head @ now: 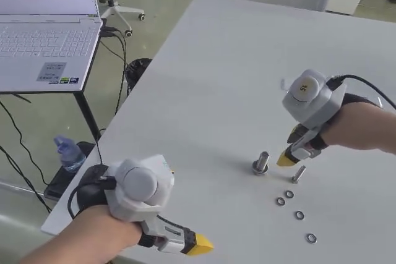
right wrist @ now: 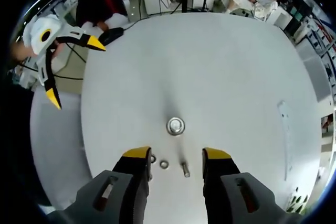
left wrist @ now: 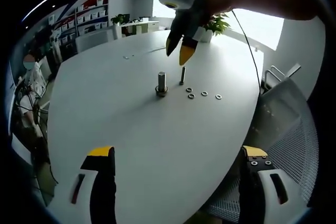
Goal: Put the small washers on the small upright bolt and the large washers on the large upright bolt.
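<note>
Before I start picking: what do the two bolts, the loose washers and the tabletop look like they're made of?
Large bolt and small bolt: grey with bright glints, likely steel, perhaps zinc-plated. Washers: thin silvery rings with the same metallic look. Table: flat matte white, probably laminate or painted board; the look leaves it open.

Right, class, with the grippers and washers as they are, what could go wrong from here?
The open right gripper hovers close to the small bolt and could knock it over. The washers lie flat on the smooth table, so they may slide when pinched. Their sizes look alike: mix-ups possible.
</note>
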`<state>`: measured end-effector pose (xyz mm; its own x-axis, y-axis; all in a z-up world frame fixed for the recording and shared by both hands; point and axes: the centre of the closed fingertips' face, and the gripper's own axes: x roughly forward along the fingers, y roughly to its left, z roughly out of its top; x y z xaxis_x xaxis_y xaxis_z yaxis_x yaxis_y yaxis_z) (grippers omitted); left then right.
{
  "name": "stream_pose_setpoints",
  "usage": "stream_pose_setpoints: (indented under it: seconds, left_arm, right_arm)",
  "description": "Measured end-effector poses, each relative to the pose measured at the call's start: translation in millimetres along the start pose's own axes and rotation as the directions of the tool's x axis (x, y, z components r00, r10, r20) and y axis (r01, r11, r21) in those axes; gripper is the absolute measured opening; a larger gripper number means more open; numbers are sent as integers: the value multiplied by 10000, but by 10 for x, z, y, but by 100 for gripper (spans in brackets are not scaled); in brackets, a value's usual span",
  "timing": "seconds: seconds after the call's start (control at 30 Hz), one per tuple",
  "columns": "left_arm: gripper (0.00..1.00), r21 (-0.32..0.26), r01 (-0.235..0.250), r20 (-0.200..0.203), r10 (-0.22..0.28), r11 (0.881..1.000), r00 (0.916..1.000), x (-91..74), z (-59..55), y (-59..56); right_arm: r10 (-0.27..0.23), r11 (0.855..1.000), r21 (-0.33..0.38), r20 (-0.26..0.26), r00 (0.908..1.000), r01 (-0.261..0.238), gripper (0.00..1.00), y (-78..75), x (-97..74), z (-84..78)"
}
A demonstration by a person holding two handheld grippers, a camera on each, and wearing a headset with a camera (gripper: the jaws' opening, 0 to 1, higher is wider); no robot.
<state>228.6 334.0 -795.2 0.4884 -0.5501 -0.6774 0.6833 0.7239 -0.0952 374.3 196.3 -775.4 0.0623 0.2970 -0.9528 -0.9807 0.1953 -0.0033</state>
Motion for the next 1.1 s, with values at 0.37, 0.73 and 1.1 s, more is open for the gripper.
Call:
stream_pose_setpoints:
  seconds: [0.37,0.73,1.1]
  left_arm:
    - [99,-59,-20,23,20,10000,10000,-16,-4,-34]
    - [98,-153,-100,-7,100,9998,9999,-31,8,-64]
    - [99,-164,-235,207,238,9996,9995,-35,67,-102]
  right_arm:
    - [3,9998,-206,-89,10000,-5,39,90,-112,-241]
    - [215,9994,-258,40,9998,-214,39,205,-197,-469]
    - [396,9989,-267,316,9987,-388,34,312,-165,-496]
